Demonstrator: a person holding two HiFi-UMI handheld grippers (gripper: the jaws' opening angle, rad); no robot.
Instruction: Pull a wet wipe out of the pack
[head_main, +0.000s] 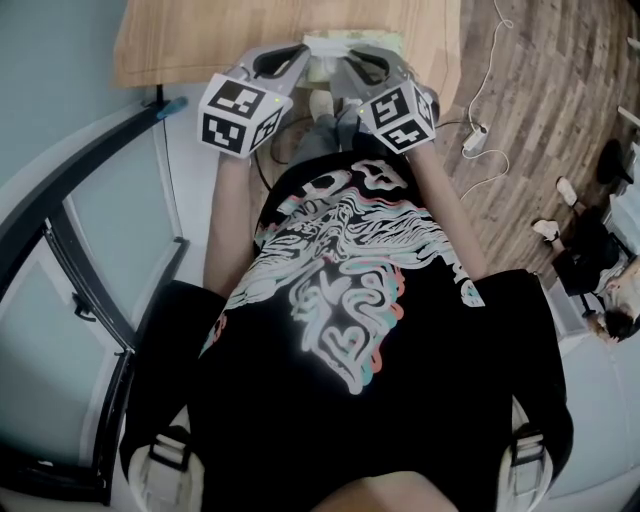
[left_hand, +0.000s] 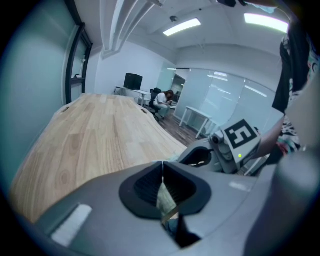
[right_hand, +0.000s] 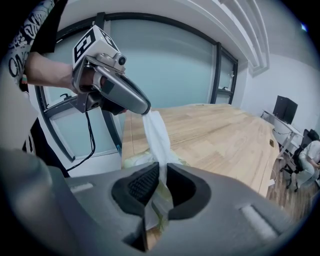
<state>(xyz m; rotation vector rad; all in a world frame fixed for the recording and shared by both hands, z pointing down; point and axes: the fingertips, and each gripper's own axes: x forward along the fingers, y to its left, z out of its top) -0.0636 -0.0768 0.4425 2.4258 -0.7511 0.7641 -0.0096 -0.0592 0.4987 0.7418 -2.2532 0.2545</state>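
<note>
1. Head view: our light wooden table (head_main: 180, 45) bears a pale green wet-wipe pack (head_main: 350, 42), near edge.
2. Our right gripper (right_hand: 161, 175) clamps the pack; our left gripper (left_hand: 162, 175) pinches a white wet wipe (right_hand: 155, 132).
3. Wipe runs up from pack to left gripper.

head view steeply down, 2 gripper views close along jaws, all sharing wooden table (head_main: 200, 40)

The left gripper (left_hand: 162, 169) has its fingers (left_hand: 145, 187) pressed together on a pale wet wipe (left_hand: 165, 201), with the wooden table (left_hand: 95, 135) beyond.
</note>
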